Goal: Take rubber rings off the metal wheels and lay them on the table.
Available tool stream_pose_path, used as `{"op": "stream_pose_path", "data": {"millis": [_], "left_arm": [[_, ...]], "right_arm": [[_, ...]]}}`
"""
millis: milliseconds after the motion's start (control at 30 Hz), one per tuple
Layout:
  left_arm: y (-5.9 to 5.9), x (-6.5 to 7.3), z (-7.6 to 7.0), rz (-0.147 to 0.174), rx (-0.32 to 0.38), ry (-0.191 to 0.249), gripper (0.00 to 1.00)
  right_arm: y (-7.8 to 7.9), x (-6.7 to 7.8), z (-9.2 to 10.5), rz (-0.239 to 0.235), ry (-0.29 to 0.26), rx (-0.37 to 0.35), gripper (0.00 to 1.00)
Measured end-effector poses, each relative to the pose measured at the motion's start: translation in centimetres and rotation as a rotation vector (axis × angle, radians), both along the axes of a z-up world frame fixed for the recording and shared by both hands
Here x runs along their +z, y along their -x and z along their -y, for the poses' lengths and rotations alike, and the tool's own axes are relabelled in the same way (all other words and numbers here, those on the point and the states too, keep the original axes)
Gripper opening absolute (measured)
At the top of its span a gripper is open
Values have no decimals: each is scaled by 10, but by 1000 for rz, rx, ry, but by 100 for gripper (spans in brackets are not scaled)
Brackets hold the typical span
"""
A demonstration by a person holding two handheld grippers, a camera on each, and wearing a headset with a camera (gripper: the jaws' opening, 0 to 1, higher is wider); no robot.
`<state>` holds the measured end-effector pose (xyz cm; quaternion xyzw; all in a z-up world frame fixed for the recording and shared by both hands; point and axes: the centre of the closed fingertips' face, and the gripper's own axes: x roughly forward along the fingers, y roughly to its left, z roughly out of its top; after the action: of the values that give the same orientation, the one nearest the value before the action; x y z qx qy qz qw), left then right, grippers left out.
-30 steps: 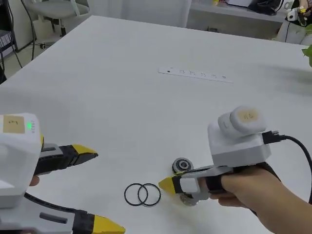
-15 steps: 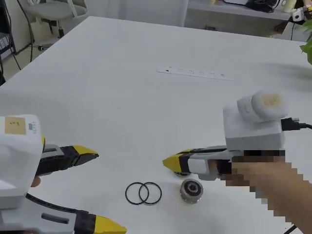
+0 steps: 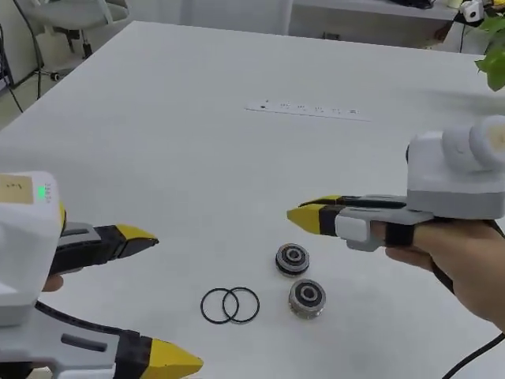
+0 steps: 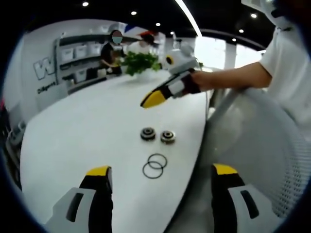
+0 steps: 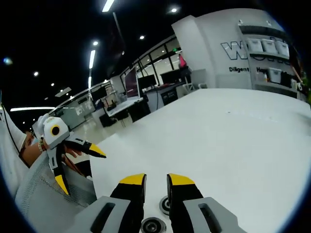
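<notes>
Two black rubber rings (image 3: 229,305) lie overlapping on the white table (image 3: 197,142). To their right sit two metal wheels, one farther (image 3: 293,259) and one nearer (image 3: 306,298). My right gripper (image 3: 304,215) hovers above and beyond the wheels, shut, with nothing in it. At the lower left my left gripper (image 3: 162,302) is open wide and empty, facing the rings. In the left gripper view the rings (image 4: 154,166) lie ahead of my left gripper (image 4: 161,174), with the wheels (image 4: 147,133) (image 4: 168,136) beyond. The right gripper view has both wheels (image 5: 165,205) (image 5: 153,225) under my right gripper (image 5: 156,180).
A white power strip (image 3: 306,110) lies flat farther back on the table. An office chair (image 3: 75,12) stands past the far left corner. Green leaves (image 3: 493,47) hang in at the upper right.
My right gripper has let go of the nearer wheel, risen and drawn back to the right. That wheel now sits free on the table. The left gripper has stayed put.
</notes>
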<state>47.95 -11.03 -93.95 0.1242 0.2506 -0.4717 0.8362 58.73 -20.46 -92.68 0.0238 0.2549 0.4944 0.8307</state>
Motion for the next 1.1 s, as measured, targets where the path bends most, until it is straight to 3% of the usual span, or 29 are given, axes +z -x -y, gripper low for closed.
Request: {"op": "stream_pose_path", "data": {"millis": [133,300,467,600,733,900,1100], "left_arm": [[-8,13,-4,22,-17,-9,85],[-27,42,-6,84,-38,-2,85],[-52,69,-8,159,-75,-20,83],[-68,89,-4,205,-84,-2,83],[-82,105,8,246,-115,2,83],[-101,115,31,285,-215,-49,81],[-117,116,63,301,-277,-19,76]], "right_arm": [[-4,6,5,33,-15,1,16],[-12,8,12,49,-22,-12,19],[-15,-8,26,53,29,0,22],[-17,-16,34,40,48,-7,23],[-18,-20,40,43,71,-3,23],[-20,-25,45,32,80,-17,23],[-16,-39,49,5,112,-5,23]]}}
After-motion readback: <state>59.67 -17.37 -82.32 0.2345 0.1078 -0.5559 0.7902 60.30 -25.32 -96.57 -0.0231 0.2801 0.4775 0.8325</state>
